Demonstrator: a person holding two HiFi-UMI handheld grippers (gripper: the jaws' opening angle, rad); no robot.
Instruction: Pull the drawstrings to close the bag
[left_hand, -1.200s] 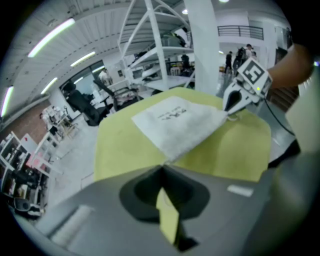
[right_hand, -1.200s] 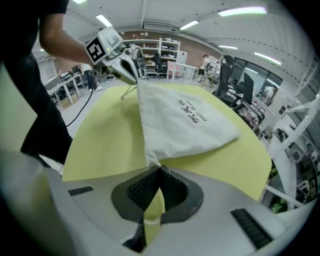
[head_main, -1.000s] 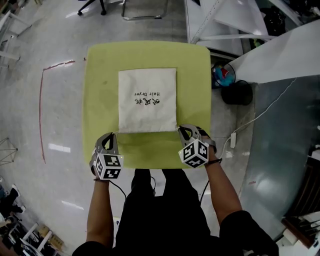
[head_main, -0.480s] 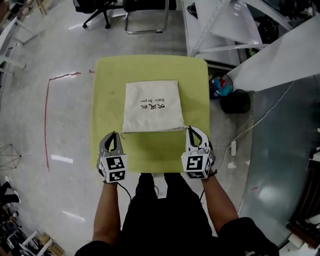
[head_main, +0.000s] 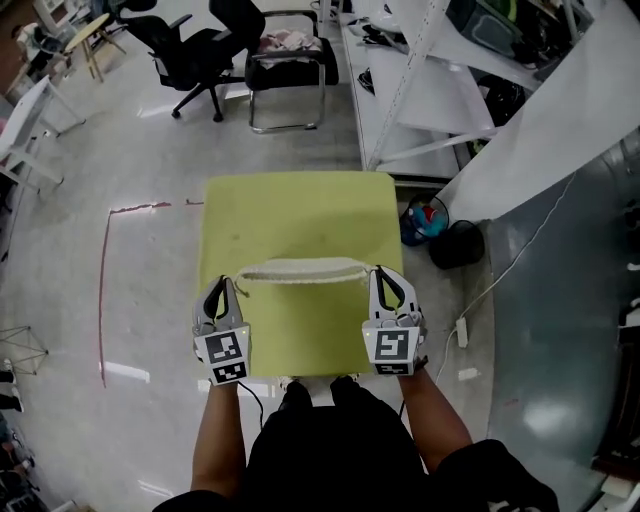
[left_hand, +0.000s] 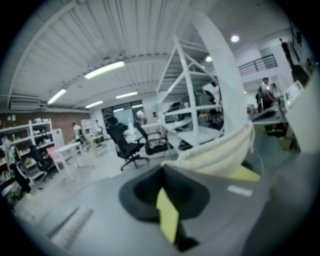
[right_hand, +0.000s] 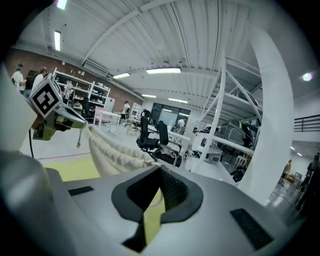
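**Holding the bag up by its cords**

Stretching between the two grippers over the green table (head_main: 300, 210), the cream bag (head_main: 300, 270) shows the head view only its gathered, ruffled mouth, a narrow band running from one set of jaws to the other. The left gripper (head_main: 222, 287) has its jaws pressed together at the bag's left corner. The right gripper (head_main: 384, 277) is likewise clamped at the right corner. Each gripper view shows the pads meeting with no gap (the cord itself is too thin to trace between them), and the fabric hangs from that corner with the table behind it. In the right gripper view a knotted end of drawstring (right_hand: 79, 141) dangles below the left gripper. Whether the bag's lower edge touches the table cannot be told. Beyond the table stand a black office chair (head_main: 195, 45) and white shelving (head_main: 420, 90).
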